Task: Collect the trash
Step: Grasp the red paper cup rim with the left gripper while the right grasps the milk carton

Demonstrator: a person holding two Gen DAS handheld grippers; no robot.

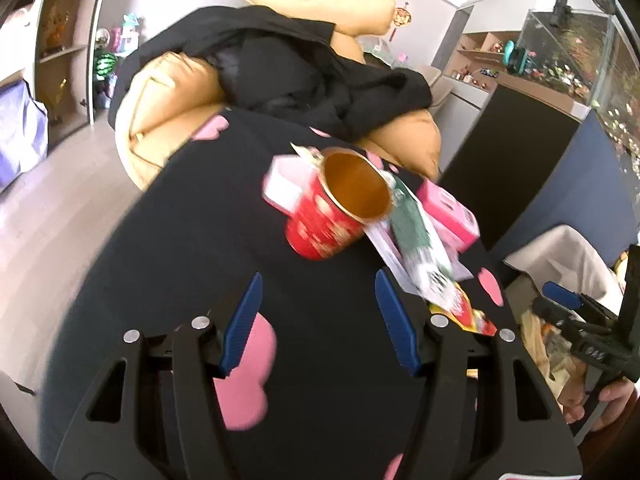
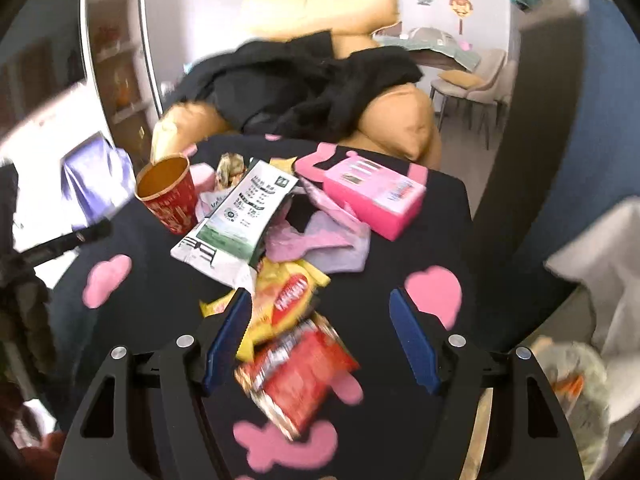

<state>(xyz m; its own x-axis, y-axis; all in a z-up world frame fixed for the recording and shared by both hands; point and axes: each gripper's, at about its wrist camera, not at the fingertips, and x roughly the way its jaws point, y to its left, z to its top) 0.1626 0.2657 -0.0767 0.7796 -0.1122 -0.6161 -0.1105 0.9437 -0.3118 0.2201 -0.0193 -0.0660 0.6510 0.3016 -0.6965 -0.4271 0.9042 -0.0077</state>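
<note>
Two grippers, both spread apart, empty. Left gripper [image 1: 318, 320] hung lower centre; red cup [image 1: 340, 208] lay tipped at centre frame. Right gripper [image 2: 320, 336] straddled red wrapper [image 2: 304, 372] low centre; yellow wrapper [image 2: 280, 300] just above; pink box [image 2: 376, 196] upper right.

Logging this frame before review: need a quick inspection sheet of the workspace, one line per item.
Surface: black cloth with pink cloud shapes, covering the table.
Job's things: red paper cup, upright and empty; white-and-green flat pouch; yellow snack wrapper; red snack wrapper; pink plastic bag; pink cardboard box.
Clutter: black garment draped over tan cushions.
Grippers: left gripper open, holding nothing, facing the cup; right gripper open, red wrapper between its fingers, contact unclear.
Cables: nothing seen.
Surroundings: white-lined bin beside the table; glass aquarium; shelves, dining chairs.
</note>
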